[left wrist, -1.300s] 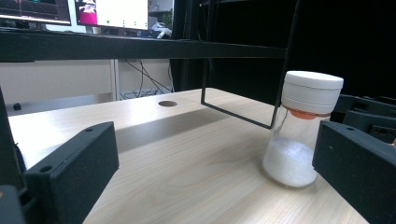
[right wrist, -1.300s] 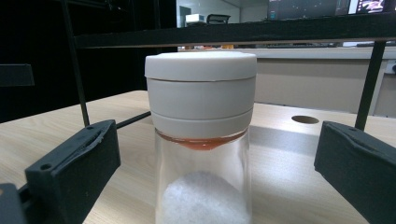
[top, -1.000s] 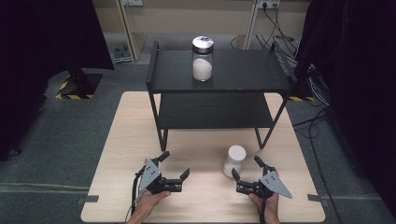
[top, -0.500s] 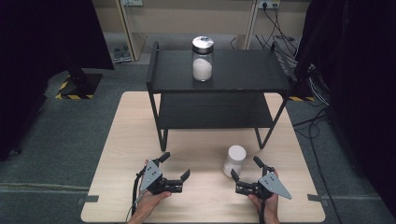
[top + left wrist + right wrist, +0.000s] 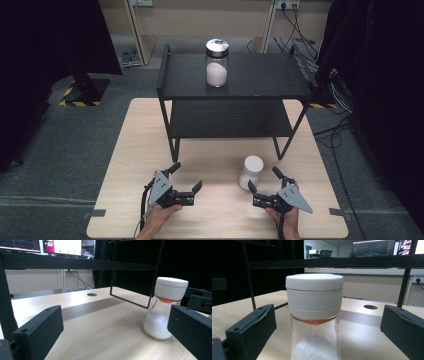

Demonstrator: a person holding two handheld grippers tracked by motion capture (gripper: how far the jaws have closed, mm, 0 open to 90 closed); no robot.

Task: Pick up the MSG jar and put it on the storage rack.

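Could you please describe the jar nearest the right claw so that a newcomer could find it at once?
On the light wooden table, in front of the black two-tier metal shelf, stands a small glass jar with a white screw lid. The other, silver-lidded glass jar stands on the shelf top.

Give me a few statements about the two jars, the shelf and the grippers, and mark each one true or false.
1. The white-lidded jar stands upright on the table. True.
2. The right gripper is shut on that jar. False: its jaws stand open, with the jar just ahead of them.
3. The silver-lidded jar stands on top of the black shelf. True.
4. The left gripper holds a jar. False: it is open and holds nothing.
5. Both jars are empty. False: each holds white powder.
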